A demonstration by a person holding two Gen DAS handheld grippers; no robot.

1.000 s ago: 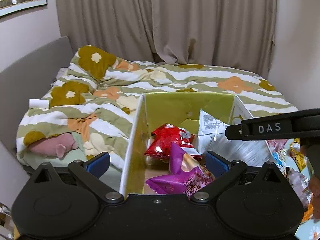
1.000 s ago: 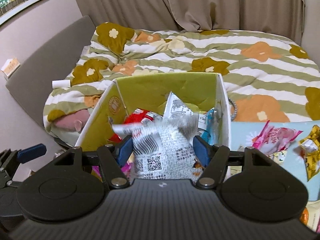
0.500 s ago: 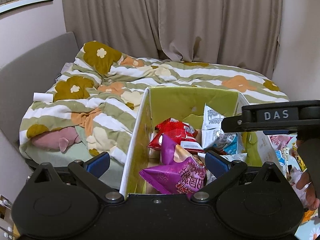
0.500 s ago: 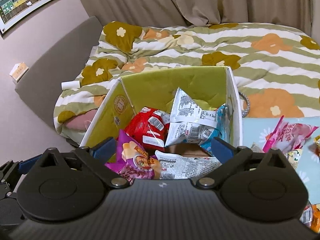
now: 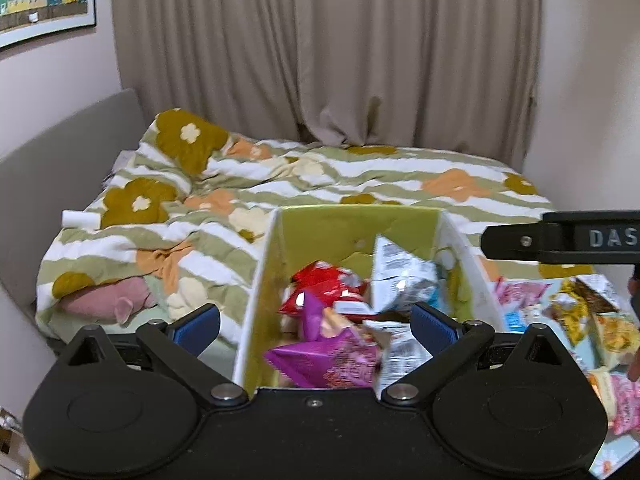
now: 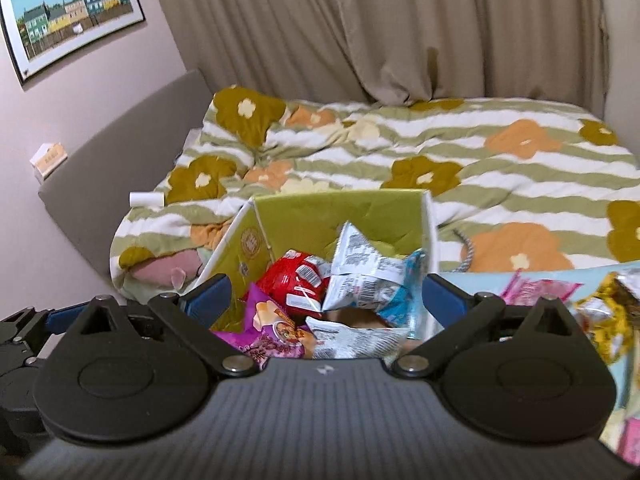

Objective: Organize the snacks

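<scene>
by the bed (image 6: 480,168), both tools, left tool (image 5: 316,326) and right tool (image 6: 324,294), gape over the snack box (image 6: 340,216).

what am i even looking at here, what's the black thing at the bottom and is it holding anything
These are two views from small cameras mounted on hand-held grabbers, one in each of a person's hands. The black shape at the bottom is the grabber itself, with two blue-tipped fingers. The left gripper and the right gripper are both open and hold nothing. Both look down into a green box on a bed; in it lie a red packet, a purple packet and silver packets. More snacks lie loose to the right of the box.
</scene>
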